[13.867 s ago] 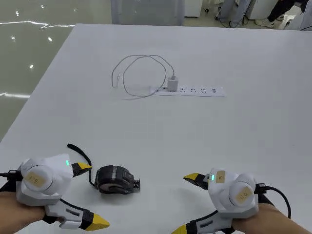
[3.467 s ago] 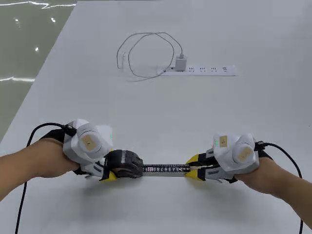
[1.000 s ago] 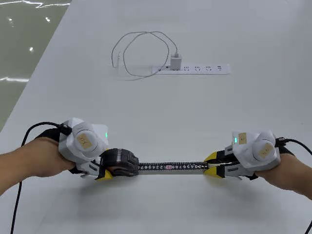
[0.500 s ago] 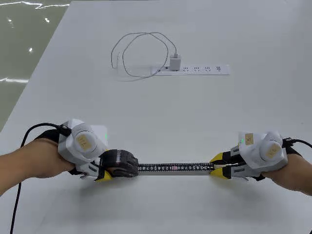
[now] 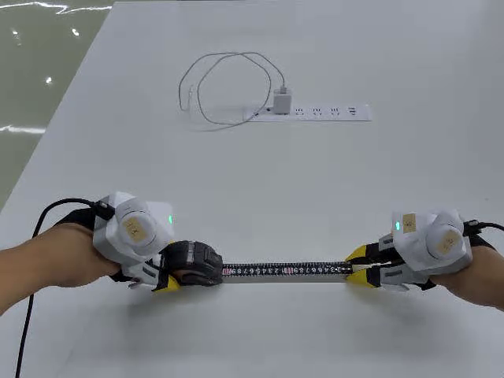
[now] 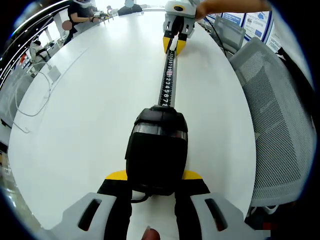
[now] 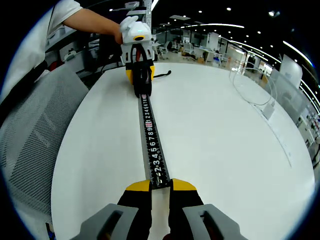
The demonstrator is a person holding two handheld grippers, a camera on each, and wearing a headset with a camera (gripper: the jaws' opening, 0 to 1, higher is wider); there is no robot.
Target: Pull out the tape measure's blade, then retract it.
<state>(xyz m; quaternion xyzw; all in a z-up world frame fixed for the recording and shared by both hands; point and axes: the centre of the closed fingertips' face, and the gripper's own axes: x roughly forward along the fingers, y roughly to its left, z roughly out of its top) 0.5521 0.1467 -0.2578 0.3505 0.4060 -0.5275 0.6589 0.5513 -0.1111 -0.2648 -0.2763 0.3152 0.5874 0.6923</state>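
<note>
Tape measure [image 5: 193, 264]: low in the head view, left of centre, on the white table [image 5: 315, 197], clamped between the jaws of the left hand-held gripper [image 5: 175, 274]. Blade [image 5: 287, 271] drawn out flat toward the lower right, tip pinched by the right hand-held gripper [image 5: 360, 266], jaws narrow around it. Judged as the pull-out step, well along. Next, probably: ease the right hand-held gripper back toward the tape measure, keeping the blade straight and guided to avoid a snap-back. Power strip [image 5: 323, 113] with looped cable [image 5: 228, 87] well apart, upper centre.
</note>
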